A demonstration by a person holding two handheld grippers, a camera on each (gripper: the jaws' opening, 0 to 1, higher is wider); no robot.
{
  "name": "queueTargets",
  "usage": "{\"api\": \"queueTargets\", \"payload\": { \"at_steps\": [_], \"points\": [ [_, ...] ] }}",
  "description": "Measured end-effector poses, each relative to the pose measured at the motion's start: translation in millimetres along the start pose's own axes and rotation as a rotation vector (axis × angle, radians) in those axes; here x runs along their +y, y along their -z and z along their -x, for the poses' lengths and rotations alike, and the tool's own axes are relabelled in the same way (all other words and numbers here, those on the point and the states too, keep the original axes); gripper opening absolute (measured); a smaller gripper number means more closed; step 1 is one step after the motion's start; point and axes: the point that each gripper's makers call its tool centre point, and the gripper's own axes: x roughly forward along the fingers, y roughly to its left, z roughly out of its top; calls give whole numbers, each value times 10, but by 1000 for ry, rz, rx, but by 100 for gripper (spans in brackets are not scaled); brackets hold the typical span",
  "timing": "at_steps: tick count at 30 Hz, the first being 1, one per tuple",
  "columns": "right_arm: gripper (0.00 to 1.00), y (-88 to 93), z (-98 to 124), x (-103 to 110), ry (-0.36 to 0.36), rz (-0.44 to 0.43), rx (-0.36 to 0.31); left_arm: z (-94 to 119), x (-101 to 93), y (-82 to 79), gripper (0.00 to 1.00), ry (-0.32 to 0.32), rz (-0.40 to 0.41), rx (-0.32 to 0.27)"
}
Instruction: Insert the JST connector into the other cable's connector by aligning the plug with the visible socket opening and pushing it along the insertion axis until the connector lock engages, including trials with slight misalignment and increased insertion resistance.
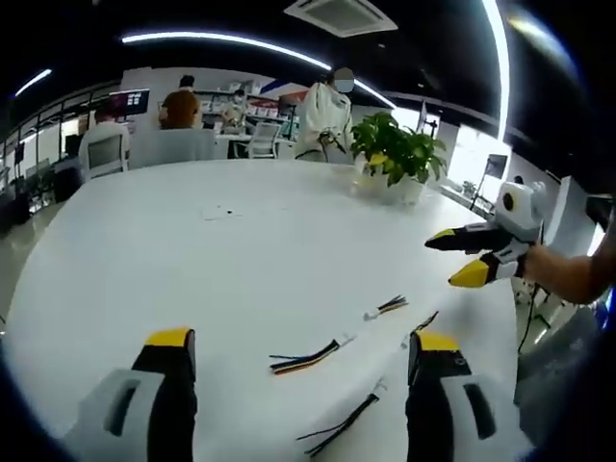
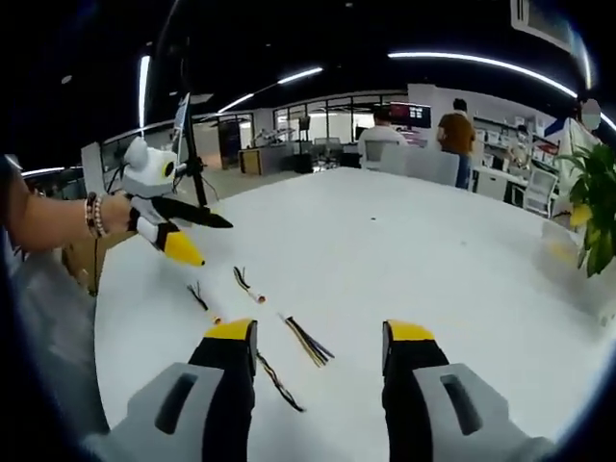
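1. In the left gripper view the left tongs [image 1: 302, 348] stand open over the near edge of the white table [image 1: 192, 250], with nothing between the yellow-tipped jaws.
2. Between and just past those jaws lie four short cables on the table: one with black and yellow wires and a white plug [image 1: 308, 357], one nearer the edge with dark wires [image 1: 342, 423], a small one with a white end farther out [image 1: 385, 308], and another dark one beside the right jaw [image 1: 423, 321].
3. The cables lie apart from each other; no two connectors are joined.
4. The right tongs [image 1: 460, 258] come in from the right side of that view, held by a hand [image 1: 558, 269] above the table's right edge, their jaws parted and empty.
5. In the right gripper view the right tongs [image 2: 320, 337] are open and empty, with the cable of striped wires [image 2: 310, 342] lying between the jaws and a dark cable [image 2: 279, 382] just beside the left jaw.
6. Two more cables [image 2: 245, 284] [image 2: 200, 298] lie farther out toward the table's left edge.
7. The left tongs [image 2: 197, 236] hover over that edge, jaws apart, holding nothing.
8. A potted plant [image 1: 395, 154] stands at the far edge of the table, and people [image 1: 322, 115] stand beyond it among desks.
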Motion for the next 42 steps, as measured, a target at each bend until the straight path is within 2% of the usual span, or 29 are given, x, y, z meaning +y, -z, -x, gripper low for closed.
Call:
{"api": "queueTargets", "payload": {
  "at_steps": [2, 5, 7, 10, 11, 15, 18, 19, 20, 21, 23, 26, 28, 31, 36, 40, 42],
  "points": [
    [50, 26, -50, 74, -49, 35, 11, -37, -27, 10, 90, 29, -3, -1],
    [50, 56, -110, 149, -96, 63, 20, -90, -159, 91, 91, 111, -31, 24],
    [49, 65, -139, 185, -120, 73, 23, -115, -205, 133, 90, 133, -69, 36],
    [49, 85, -191, 212, -141, 96, 30, -167, -194, 188, 87, 125, -155, 57],
    [49, 97, -214, 215, -148, 104, 33, -181, -211, 189, 86, 132, -151, 54],
    [49, 107, -284, 277, -216, 145, 12, -239, -263, 109, 84, 186, -112, 5],
    [51, 98, -330, 333, -284, 187, -32, -272, -295, 50, 81, 230, -126, -34],
    [51, 95, -343, 345, -308, 177, -43, -278, -343, 6, 80, 271, -128, -65],
    [51, 87, -342, 358, -319, 175, -48, -278, -356, -6, 80, 283, -123, -73],
    [51, 78, -353, 367, -343, 162, -58, -268, -425, -69, 81, 345, -117, -119],
    [49, 97, -358, 410, -393, 143, -46, -256, -461, -114, 80, 390, -95, -156],
    [47, 91, -390, 384, -388, 172, -62, -240, -428, -153, 73, 444, -66, -182],
    [49, 89, -406, 399, -413, 153, -62, -239, -394, -136, 68, 447, -67, -181],
    [50, 103, -440, 389, -423, 157, -65, -250, -410, -114, 67, 452, -103, -182],
    [45, 104, -480, 380, -451, 156, -82, -261, -458, -58, 58, 490, -112, -177],
    [41, 106, -502, 379, -478, 173, -108, -256, -453, -82, 53, 519, -100, -201],
    [36, 108, -520, 367, -486, 174, -119, -251, -459, -95, 46, 543, -94, -217]
  ]
}}
